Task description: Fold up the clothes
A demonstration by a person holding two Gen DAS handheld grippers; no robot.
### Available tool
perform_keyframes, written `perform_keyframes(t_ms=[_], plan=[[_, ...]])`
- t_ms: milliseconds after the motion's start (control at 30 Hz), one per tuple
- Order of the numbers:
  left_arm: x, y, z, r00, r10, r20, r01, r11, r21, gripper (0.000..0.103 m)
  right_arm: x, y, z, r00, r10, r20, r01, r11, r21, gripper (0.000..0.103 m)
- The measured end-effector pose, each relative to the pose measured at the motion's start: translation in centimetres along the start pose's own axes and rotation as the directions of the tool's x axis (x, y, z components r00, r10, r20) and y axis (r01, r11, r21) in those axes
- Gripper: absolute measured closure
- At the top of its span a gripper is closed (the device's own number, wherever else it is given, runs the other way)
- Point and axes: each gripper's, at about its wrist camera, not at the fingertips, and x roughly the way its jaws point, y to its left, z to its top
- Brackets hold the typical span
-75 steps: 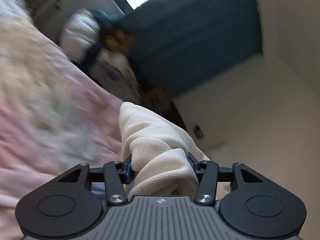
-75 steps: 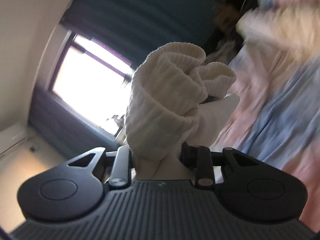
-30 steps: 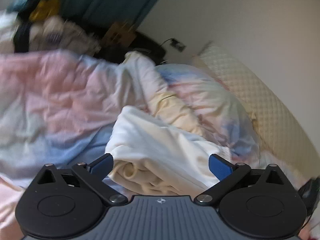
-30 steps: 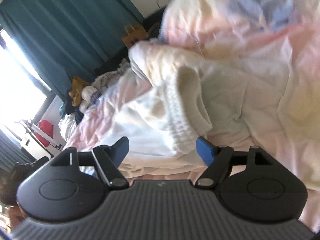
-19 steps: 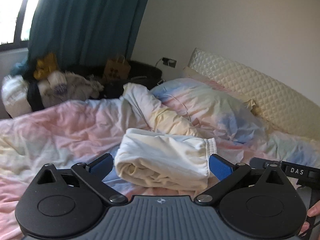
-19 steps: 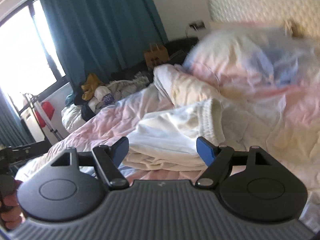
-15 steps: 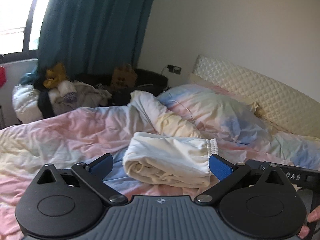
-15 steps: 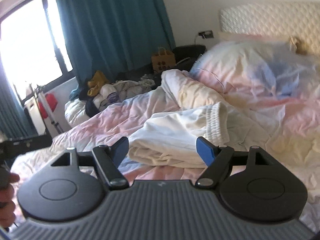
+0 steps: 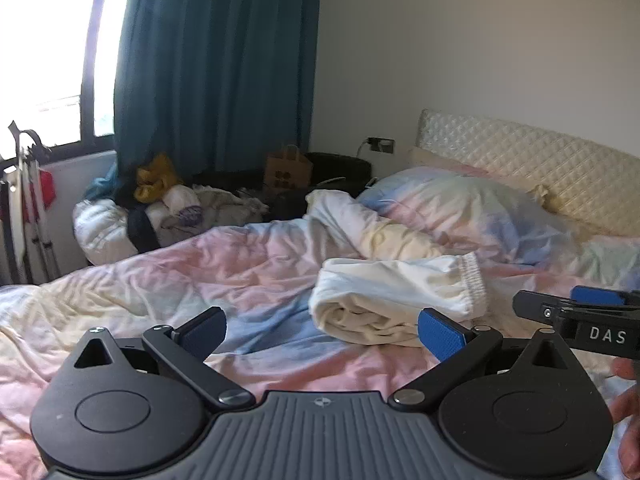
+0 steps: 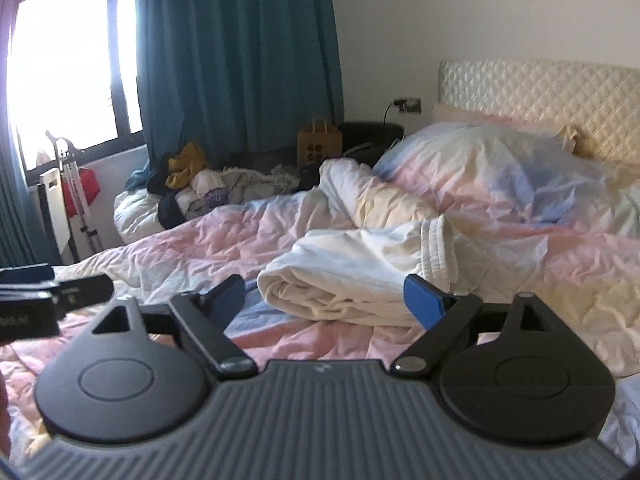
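Observation:
A cream-white garment [image 9: 396,296] lies folded in a loose bundle on the pastel duvet [image 9: 224,276], its elastic waistband to the right. It also shows in the right wrist view [image 10: 360,276]. My left gripper [image 9: 322,326] is open and empty, held back from the bundle and a little left of it. My right gripper [image 10: 324,292] is open and empty, just short of the bundle's near edge. The right gripper's fingers [image 9: 576,308] show at the right of the left wrist view.
A pastel pillow [image 9: 472,208] lies against a quilted cream headboard [image 9: 532,164]. A heap of clothes [image 10: 200,192] and a paper bag [image 10: 318,140] sit beyond the bed under teal curtains [image 10: 240,52]. A drying rack [image 10: 68,200] stands by the window.
Both grippers held bunched white cloth, then opened and left the garment folded on the duvet. Both have since drawn back and risen; the bundle lies still.

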Motion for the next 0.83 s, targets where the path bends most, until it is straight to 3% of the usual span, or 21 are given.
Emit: perform_keyframes(t_ms=[333,833], plan=[[-0.4,0.3,-0.7,1.0,-0.004,-0.02,0.004,1.0,0.003,0.0,0.3,-0.2,-1.1,0.996,-0.081,-0.033,0.082,0.996,0.025,0.015],[-0.5,0.6,-0.4,1.0,0.021,-0.004,-0.021,1.0,-0.007,0.0,-0.4,0.5,0.0,0.994,-0.101,-0.03,0.099,0.992,-0.072,0.015]])
